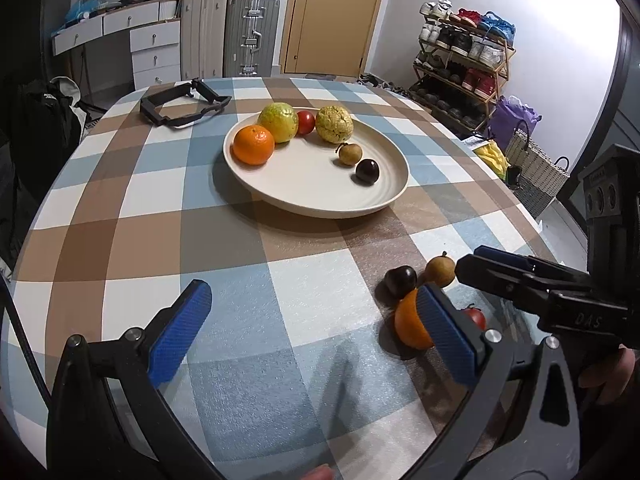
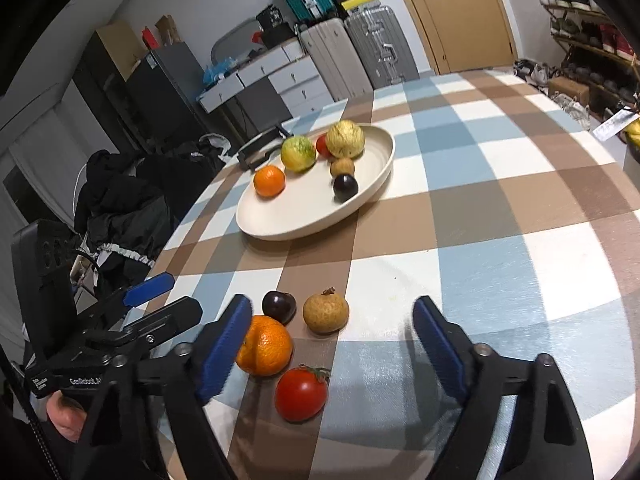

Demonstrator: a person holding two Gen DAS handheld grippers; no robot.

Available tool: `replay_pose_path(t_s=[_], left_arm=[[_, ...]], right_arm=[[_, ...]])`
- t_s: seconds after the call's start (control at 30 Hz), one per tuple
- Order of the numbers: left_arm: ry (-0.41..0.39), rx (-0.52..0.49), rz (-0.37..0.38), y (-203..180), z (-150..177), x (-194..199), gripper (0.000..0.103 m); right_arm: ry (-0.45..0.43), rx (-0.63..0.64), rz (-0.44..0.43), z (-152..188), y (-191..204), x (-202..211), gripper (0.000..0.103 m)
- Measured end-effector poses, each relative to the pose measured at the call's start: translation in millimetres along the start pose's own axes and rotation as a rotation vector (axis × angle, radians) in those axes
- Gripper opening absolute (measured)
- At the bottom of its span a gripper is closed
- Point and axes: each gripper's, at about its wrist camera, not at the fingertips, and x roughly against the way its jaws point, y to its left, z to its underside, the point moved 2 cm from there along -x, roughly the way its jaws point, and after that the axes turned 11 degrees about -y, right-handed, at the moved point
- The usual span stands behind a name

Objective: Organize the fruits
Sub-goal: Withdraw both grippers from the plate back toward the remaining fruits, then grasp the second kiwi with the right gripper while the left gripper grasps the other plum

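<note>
With your right gripper [image 2: 332, 344] spread wide over the loose fruit near the table's [image 2: 500, 184] front edge, centre the tomato [image 2: 301, 393] between the pads before closing, keeping your open left gripper [image 1: 316, 332] clear.

The left gripper [image 1: 316, 332] hovers wide apart over the checked tablecloth [image 1: 240, 248]. Its right pad hides part of an orange [image 1: 410, 326], possibly touching it.
</note>
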Motion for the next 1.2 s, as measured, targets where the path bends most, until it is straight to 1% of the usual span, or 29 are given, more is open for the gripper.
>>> replay_pose_path(t_s=[0.07,0.13,0.2,0.23,0.5,0.6,0.63,0.73,0.87,1.0,1.07,1.2], left_arm=[[0.006,0.003,0.002,1.6,0.8,-2.6,0.102],[0.012,0.003,0.004,2.3,1.6,-4.5,0.102],[0.015,0.002,0.002,3.0,2.0,-6.5,0.102],[0.016,0.003,0.003,3.2,2.4,-6.6,0.102],[0.028,0.013,0.006,4.9,-0.1,-11.5,0.102],[0.022,0.008,0.008,3.5,-1.5,-11.6,0.102],[0.021,0.007,0.009,3.0,-2.3,-12.1,0.102],[0.026,0.006,0.015,1.0,-3.5,-13.5,0.102],[0.026,0.007,0.029,-2.4,-5.8,-13.8,0.102],[0.02,0.006,0.075,-9.2,-10.8,-13.7,0.102],[0.04,0.0,0.082,-13.3,-13.5,-17.7,0.102],[0.084,0.021,0.11,-17.7,-17.9,-26.7,0.102]], right_arm=[[0.007,0.002,-0.008,-0.6,1.2,-3.0,0.076],[0.012,0.006,-0.01,-0.8,2.4,-4.9,0.075],[0.024,0.007,-0.02,-0.3,3.0,-7.6,0.07],[0.03,0.007,-0.022,0.1,3.1,-8.9,0.065],[0.054,0.016,-0.024,1.5,4.1,-17.2,0.052],[0.058,0.024,-0.023,2.2,4.9,-18.8,0.041],[0.062,0.027,-0.024,2.8,4.9,-19.4,0.034],[0.066,0.031,-0.03,4.4,5.2,-19.7,0.029],[0.059,0.041,-0.037,4.9,7.3,-18.7,0.028],[0.023,0.025,-0.048,1.7,4.7,-11.7,0.028],[0.008,0.017,-0.052,0.4,2.2,-7.0,0.028],[-0.021,0.012,-0.052,-3.3,-3.5,4.9,0.028]])
